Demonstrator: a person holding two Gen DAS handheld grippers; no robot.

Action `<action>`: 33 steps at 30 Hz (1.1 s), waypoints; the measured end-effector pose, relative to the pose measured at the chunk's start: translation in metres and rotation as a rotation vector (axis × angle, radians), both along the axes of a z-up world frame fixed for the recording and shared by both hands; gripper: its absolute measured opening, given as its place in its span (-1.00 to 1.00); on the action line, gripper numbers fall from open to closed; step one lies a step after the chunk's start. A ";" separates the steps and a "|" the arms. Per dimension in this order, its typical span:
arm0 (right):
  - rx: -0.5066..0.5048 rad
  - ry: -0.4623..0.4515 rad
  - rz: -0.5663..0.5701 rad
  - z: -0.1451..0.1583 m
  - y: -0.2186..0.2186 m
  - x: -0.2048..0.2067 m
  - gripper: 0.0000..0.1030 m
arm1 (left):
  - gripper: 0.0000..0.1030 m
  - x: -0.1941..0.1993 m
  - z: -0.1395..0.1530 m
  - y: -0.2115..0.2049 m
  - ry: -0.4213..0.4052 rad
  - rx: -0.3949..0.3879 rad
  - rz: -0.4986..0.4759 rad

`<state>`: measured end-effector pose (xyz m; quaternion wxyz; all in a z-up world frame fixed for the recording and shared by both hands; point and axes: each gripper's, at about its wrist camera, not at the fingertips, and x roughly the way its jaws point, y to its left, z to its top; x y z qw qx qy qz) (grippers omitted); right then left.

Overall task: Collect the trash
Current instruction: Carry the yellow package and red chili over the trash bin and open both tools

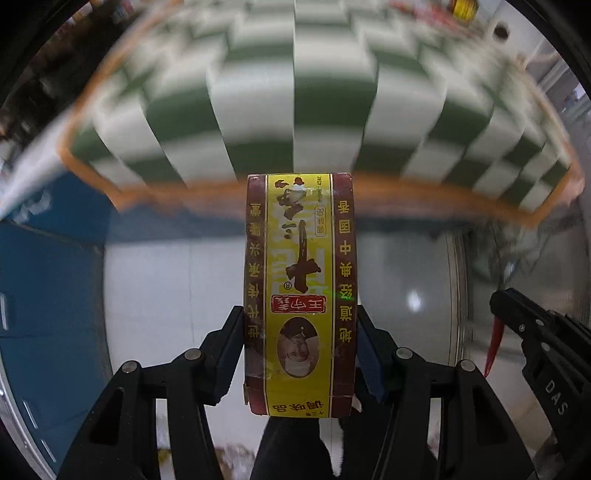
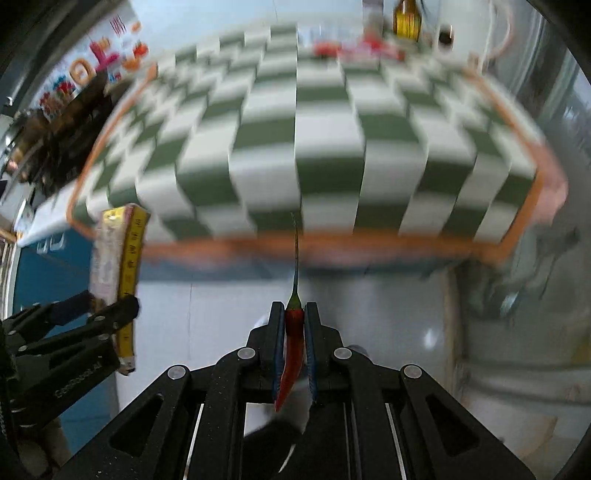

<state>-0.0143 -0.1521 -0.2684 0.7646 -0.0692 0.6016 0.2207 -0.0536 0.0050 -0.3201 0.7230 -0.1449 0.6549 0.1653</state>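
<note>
1. Two grippers, two items, one each.
2. Left gripper (image 1: pixel 300 354): jaws clamped on the sides of one yellow-and-maroon seasoning box (image 1: pixel 299 291) printed with Chinese characters and an oval portrait. Box stands lengthwise between the fingers, its far end reaching past the fingertips.
3. Right gripper (image 2: pixel 294 332): jaws narrowed onto one red chilli pepper (image 2: pixel 293 343). Green stem points forward beyond the fingertips; the red tip hangs back toward the gripper body.
4. Cross-check: from the left wrist view, the right gripper (image 1: pixel 517 314) and chilli (image 1: pixel 494 345) show at right edge. From the right wrist view, the left gripper (image 2: pixel 92 317) and box (image 2: pixel 118 258) show at left edge. The two grippers are side by side, apart.
5. Surface: one green-and-white checkered cloth (image 2: pixel 295 147) with an orange border, blurred in both views, lying ahead of both grippers. Both items are held off it, near its front edge.
6. Far side of cloth: one amber bottle (image 2: pixel 406 18) and some red objects, too blurred to identify.
7. Room: pale glossy floor (image 2: pixel 388 314) below; blue panel (image 1: pixel 44 288) at left.
</note>
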 end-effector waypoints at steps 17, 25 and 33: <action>-0.068 0.353 -0.024 -0.375 -0.022 -0.008 -0.79 | 0.04 0.017 -0.343 -0.019 0.251 -0.192 0.034; -0.052 0.447 0.008 -0.462 -0.014 -0.017 -0.79 | 0.07 0.006 -0.390 -0.015 0.285 -0.235 0.064; -0.036 0.492 -0.007 -0.473 -0.009 -0.020 -0.77 | 0.41 -0.005 -0.379 -0.002 0.266 -0.202 0.082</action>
